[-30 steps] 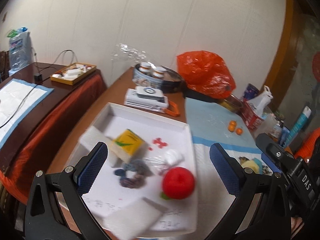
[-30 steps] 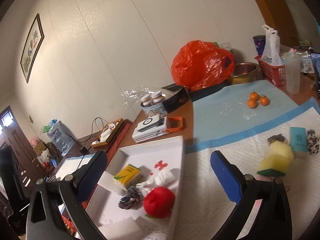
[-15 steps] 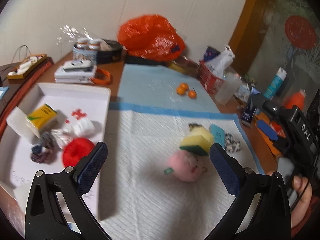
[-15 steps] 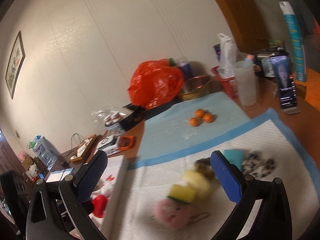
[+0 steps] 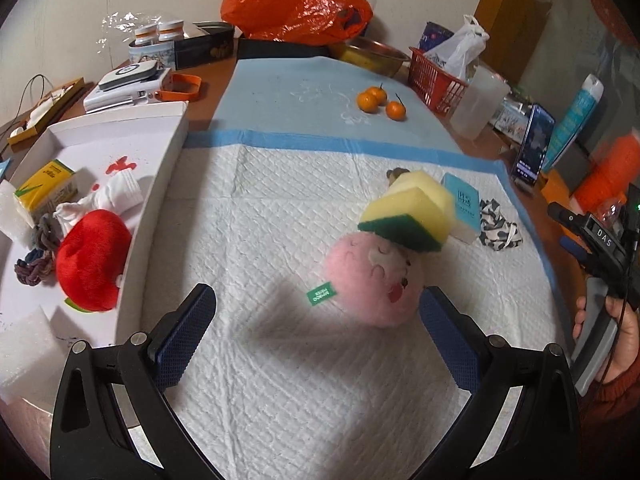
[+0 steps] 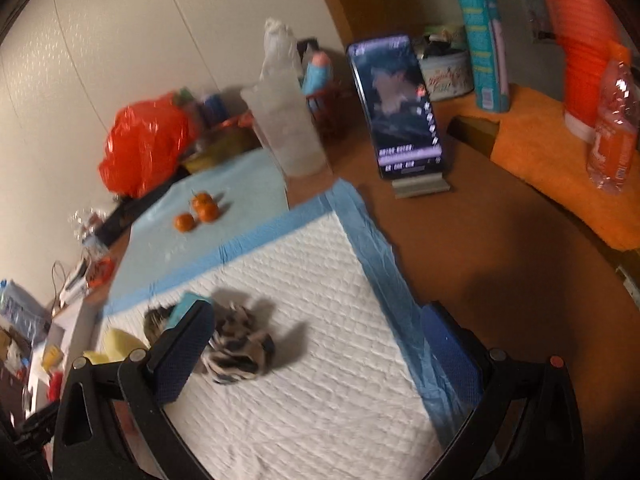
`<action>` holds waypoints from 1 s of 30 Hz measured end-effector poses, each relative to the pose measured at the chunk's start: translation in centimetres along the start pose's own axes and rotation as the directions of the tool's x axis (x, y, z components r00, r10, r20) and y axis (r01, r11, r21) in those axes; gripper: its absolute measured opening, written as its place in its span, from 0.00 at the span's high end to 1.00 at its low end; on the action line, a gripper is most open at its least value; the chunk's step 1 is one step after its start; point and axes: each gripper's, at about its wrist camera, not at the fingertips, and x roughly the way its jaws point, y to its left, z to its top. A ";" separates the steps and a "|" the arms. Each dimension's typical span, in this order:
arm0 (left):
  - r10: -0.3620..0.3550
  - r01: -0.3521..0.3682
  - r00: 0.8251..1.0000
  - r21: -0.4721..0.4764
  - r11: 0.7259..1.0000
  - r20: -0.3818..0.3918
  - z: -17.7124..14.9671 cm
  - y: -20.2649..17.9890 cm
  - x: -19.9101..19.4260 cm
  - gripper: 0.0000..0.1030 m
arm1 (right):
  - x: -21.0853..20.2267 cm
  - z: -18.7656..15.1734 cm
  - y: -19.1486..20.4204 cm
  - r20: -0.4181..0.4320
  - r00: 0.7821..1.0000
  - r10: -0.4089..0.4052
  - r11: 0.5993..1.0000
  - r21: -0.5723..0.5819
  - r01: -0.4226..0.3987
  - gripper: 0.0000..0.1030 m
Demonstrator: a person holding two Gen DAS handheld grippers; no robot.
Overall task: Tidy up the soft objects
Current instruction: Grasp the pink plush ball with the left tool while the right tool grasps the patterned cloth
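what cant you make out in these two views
- Left wrist view: the small brown thing behind the sponge is mostly hidden by it.
- Right wrist view: the sponge is partly hidden by the right gripper finger; the white box is cut off and blurred.
- Phone screen text: too blurred.

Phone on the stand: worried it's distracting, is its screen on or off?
On: the phone screen shows a lit picture with text.

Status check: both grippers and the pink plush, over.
Left gripper open, empty, before round pink plush toy. Right gripper open over black-and-white patterned cloth. Yellow-green sponge leaning on plush.
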 end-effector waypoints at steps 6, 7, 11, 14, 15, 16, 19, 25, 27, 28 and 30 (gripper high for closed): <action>0.001 -0.001 1.000 0.032 0.999 -0.007 0.1 -1.7 0.8 0.00 | 1.4 -0.5 0.9 -0.056 0.997 0.051 0.997 -0.048 -0.053 0.00; 0.004 -0.003 1.000 0.040 0.999 -0.008 0.1 -1.9 1.0 0.00 | 1.9 -0.4 1.1 -0.067 0.996 0.055 0.996 -0.061 -0.060 0.00; 0.009 -0.008 1.000 0.067 0.998 -0.013 0.1 -2.6 1.8 0.02 | 3.0 -0.7 2.1 -0.107 0.991 0.078 0.989 -0.121 -0.090 0.00; 0.001 0.000 1.000 0.085 0.996 -0.011 0.0 -3.0 2.2 0.03 | 3.6 -0.9 3.0 -0.117 0.991 0.062 0.979 -0.188 -0.083 0.00; -0.001 0.002 1.000 0.090 0.996 -0.010 -0.1 -3.1 2.4 0.03 | 3.7 -0.9 3.1 -0.116 0.992 0.053 0.976 -0.203 -0.076 0.00; -0.004 0.005 1.000 0.095 0.995 -0.010 -0.2 -3.2 2.5 0.03 | 4.0 -0.9 3.2 -0.123 0.991 0.053 0.974 -0.211 -0.079 0.00; -0.013 0.015 1.000 0.113 0.993 -0.020 -0.4 -3.7 3.3 0.03 | 4.7 -1.1 3.5 -0.149 0.987 0.066 0.968 -0.229 -0.099 0.00; 0.001 0.005 0.999 0.173 0.985 -0.034 0.5 -4.9 5.4 0.04 | 5.8 -1.5 5.7 -0.167 0.985 0.050 0.937 -0.333 -0.104 0.01; -0.006 0.014 0.999 0.172 0.985 -0.051 0.5 -4.9 6.0 0.16 | 6.3 -1.5 6.3 -0.170 0.984 0.051 0.930 -0.351 -0.108 0.08; -0.015 0.026 0.998 0.165 0.986 -0.065 0.4 -4.9 6.3 0.25 | 6.6 -1.6 6.8 -0.174 0.983 0.051 0.925 -0.363 -0.113 0.17; -0.006 0.017 0.998 0.161 0.987 -0.069 0.3 -4.7 6.5 0.29 | 6.9 -1.8 7.5 -0.180 0.983 0.048 0.912 -0.393 -0.116 0.30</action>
